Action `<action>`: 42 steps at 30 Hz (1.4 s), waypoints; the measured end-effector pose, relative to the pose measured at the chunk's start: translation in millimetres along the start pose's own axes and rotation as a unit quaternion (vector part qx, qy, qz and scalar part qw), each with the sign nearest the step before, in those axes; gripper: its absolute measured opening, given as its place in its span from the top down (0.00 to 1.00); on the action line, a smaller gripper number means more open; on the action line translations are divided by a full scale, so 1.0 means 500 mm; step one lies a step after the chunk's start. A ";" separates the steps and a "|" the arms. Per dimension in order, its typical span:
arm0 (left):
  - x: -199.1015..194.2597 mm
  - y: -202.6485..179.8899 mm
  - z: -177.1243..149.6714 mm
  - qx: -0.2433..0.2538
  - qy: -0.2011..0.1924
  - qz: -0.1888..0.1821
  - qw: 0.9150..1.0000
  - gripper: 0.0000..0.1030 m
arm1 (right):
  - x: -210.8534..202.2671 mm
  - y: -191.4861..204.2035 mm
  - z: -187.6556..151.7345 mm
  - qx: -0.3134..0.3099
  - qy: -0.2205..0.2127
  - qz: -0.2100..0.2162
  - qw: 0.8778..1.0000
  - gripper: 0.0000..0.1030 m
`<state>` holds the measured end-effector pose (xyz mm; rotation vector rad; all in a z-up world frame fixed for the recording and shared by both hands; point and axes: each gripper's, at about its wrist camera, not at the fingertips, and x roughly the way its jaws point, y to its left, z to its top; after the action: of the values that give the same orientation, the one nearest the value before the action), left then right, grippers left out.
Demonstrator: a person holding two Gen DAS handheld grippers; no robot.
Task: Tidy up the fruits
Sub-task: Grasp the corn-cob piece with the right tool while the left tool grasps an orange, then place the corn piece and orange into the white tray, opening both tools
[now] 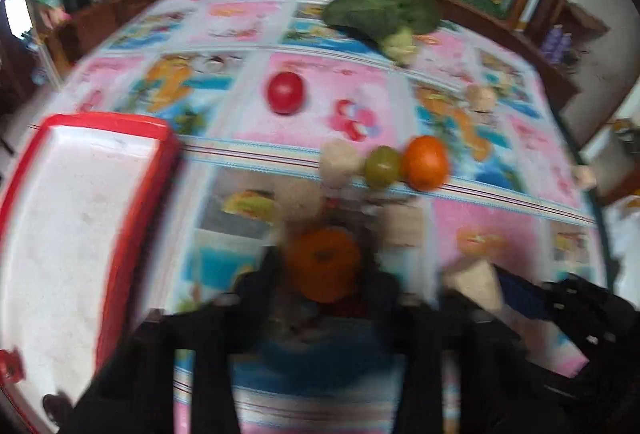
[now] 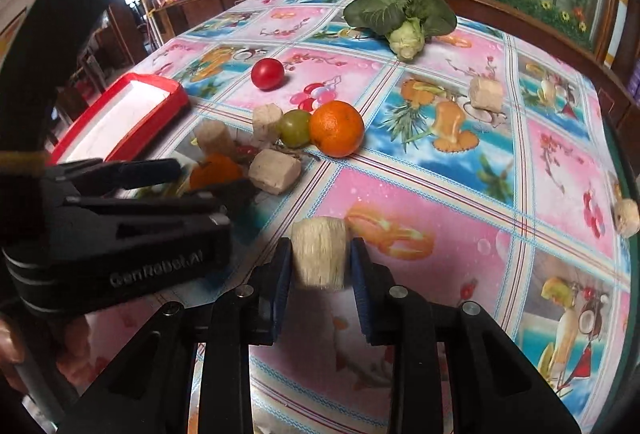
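My left gripper is shut on a small orange fruit; the view is blurred. It also shows in the right wrist view, low over the table beside the red tray. My right gripper is shut on a pale fibrous chunk. A larger orange, a green fruit and a red tomato lie on the tablecloth. The red tray with a white inside is at the left.
Several pale chunks lie scattered on the patterned tablecloth. A leafy green vegetable lies at the far side. A wooden cabinet with a glass front stands behind the table. The table edge drops off at the right.
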<state>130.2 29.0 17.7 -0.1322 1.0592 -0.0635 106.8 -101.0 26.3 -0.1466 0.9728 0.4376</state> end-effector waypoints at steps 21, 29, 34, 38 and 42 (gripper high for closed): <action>-0.136 0.026 -0.179 0.042 0.021 -0.087 0.995 0.65 | -0.140 0.038 -0.127 0.045 -0.011 -0.006 0.999 0.73; -0.171 0.068 -0.192 0.027 0.014 -0.096 0.995 0.65 | -0.143 0.097 -0.148 0.039 -0.008 -0.007 0.999 0.73; -0.208 0.111 -0.184 0.021 -0.006 -0.090 0.996 0.65 | -0.158 0.150 -0.116 0.031 -0.024 0.008 0.999 0.73; -0.235 0.155 -0.175 0.010 -0.023 -0.081 0.996 0.65 | -0.165 0.198 -0.082 0.012 -0.036 0.017 0.999 0.73; -0.252 0.207 -0.162 -0.006 -0.037 -0.068 0.997 0.65 | -0.160 0.247 -0.045 -0.001 -0.042 0.033 0.999 0.73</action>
<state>-3.3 139.7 73.3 -0.2158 0.9766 -0.1743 -1.3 -19.7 88.6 -0.0969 0.8965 0.5022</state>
